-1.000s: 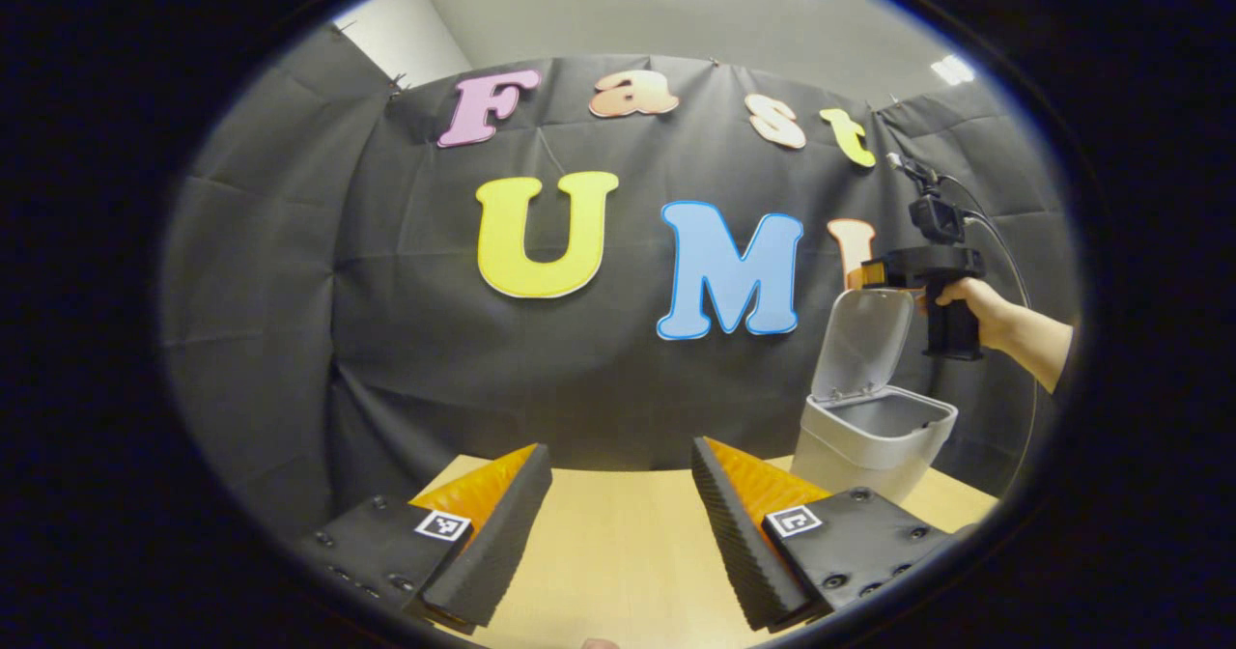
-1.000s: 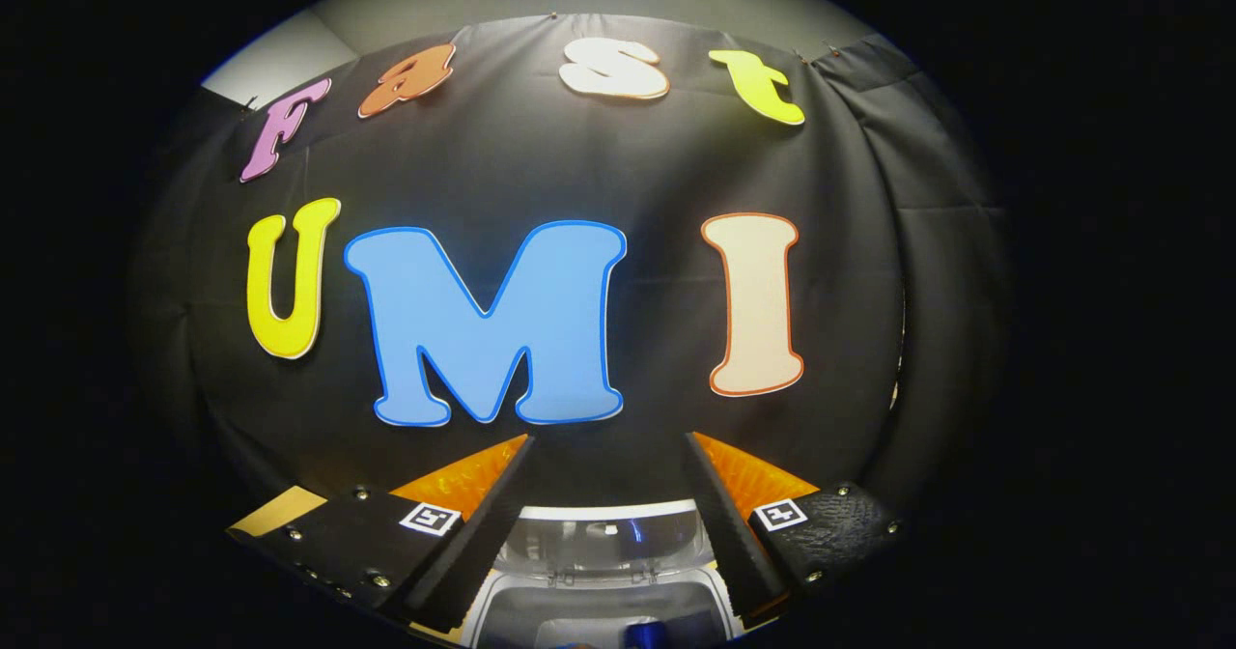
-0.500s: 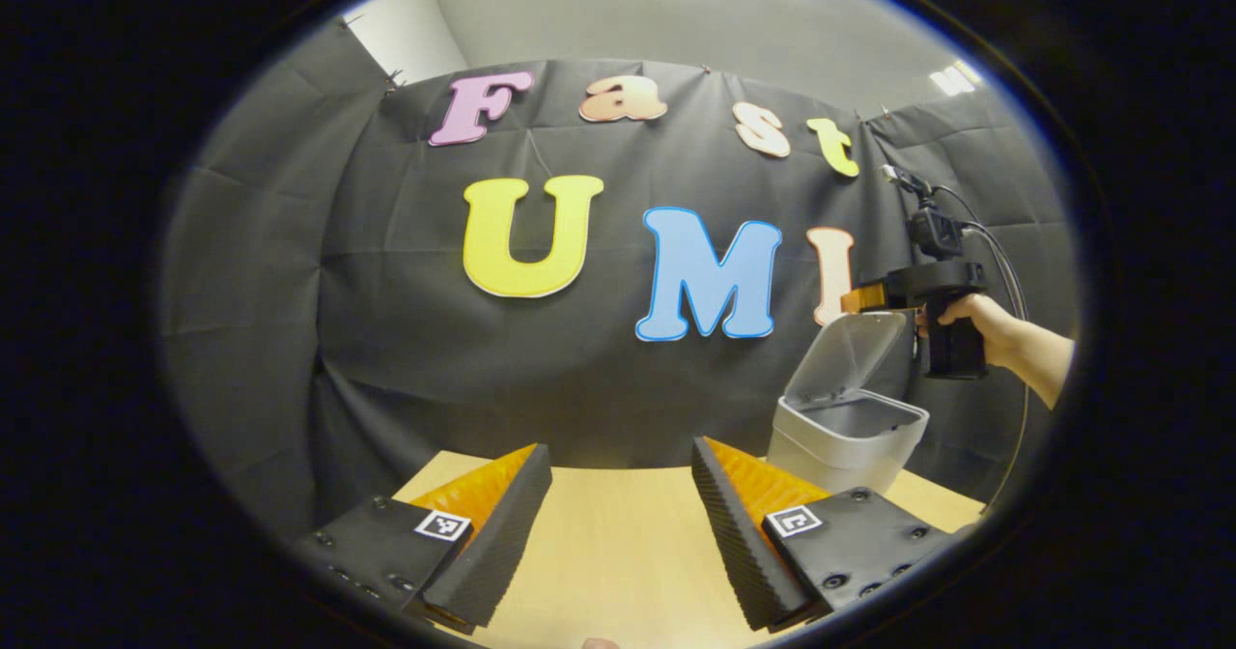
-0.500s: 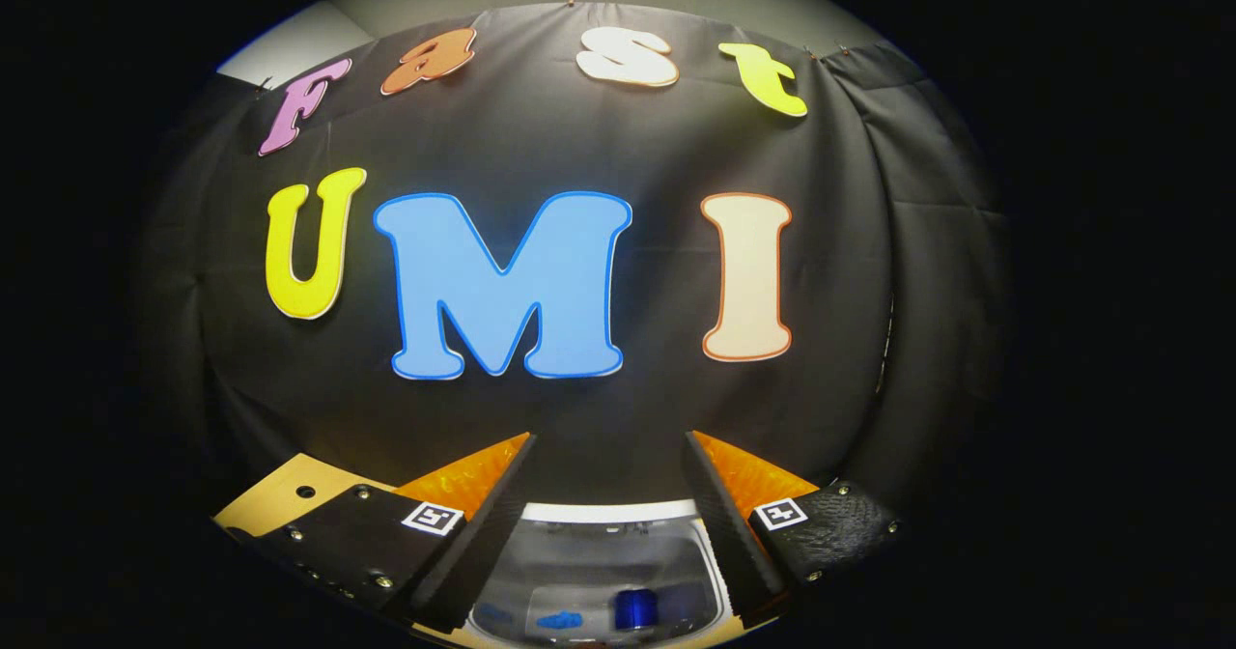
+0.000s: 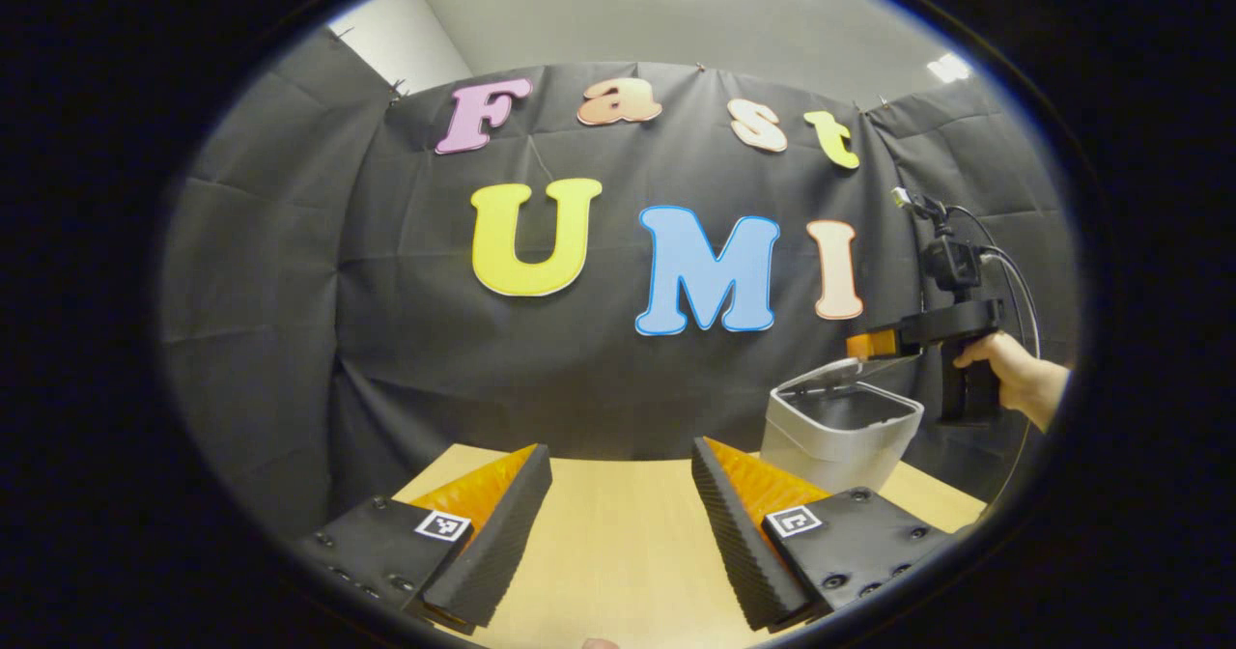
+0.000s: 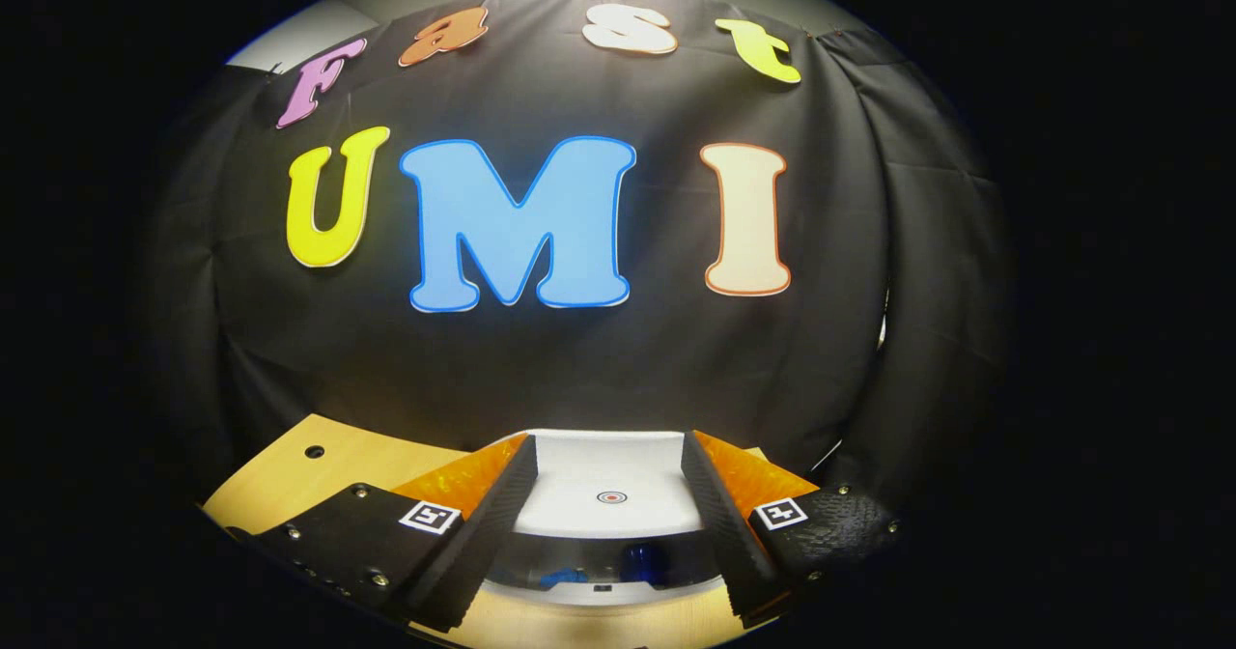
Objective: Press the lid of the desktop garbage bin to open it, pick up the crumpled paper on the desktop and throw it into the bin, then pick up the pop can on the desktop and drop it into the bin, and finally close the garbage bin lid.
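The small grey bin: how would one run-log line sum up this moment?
stage: closing lid | small grey plastic bin: lid nearly down, gap remains | right hand-held gripper: open, on lid | left hand-held gripper: open, idle

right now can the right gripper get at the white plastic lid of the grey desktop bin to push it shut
Probably yes: the right gripper sits right above the white plastic lid, which hangs partly open over the grey desktop bin, and nothing lies between them.

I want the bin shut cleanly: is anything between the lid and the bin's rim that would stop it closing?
Nothing visible. In the left gripper view the lid hangs tilted, nearly down over the bin, with the right gripper on top of it. In the right gripper view the remaining gap shows only dark interior with something blue inside.
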Tool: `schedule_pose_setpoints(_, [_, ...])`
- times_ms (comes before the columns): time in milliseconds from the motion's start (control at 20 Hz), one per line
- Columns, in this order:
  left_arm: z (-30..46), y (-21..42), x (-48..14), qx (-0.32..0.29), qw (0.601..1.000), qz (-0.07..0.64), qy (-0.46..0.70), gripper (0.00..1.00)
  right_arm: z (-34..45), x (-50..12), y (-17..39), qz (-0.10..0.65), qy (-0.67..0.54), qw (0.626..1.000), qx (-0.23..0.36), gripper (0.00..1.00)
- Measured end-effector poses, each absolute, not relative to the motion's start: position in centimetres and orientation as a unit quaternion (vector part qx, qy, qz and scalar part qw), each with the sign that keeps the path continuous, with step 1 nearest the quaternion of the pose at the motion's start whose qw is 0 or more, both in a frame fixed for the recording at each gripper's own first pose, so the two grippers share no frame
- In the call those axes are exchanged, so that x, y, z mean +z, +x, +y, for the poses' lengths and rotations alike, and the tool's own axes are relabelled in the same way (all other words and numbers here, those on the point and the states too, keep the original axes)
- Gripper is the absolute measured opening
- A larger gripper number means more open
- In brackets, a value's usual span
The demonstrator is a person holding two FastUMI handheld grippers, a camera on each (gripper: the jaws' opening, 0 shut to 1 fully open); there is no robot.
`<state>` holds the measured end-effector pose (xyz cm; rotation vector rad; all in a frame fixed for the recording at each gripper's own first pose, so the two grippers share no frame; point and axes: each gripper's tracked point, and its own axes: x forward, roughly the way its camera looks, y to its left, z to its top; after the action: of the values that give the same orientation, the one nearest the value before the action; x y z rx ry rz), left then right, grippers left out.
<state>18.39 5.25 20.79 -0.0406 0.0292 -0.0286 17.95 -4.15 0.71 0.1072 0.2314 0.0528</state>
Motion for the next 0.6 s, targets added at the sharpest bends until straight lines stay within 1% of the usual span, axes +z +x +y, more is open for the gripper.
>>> schedule_pose_setpoints(250, [4.0,17.5,19.7,-0.023,0.999,0.026,-0.011,0.95,-4.1,-1.2,17.1,0.132,0.083,0.987,0.028,0.95])
schedule_pose_setpoints(600, [4.3,18.0,19.7,-0.028,0.999,0.027,-0.010,0.96,-4.0,-1.9,16.6,0.135,0.073,0.988,0.017,0.95])
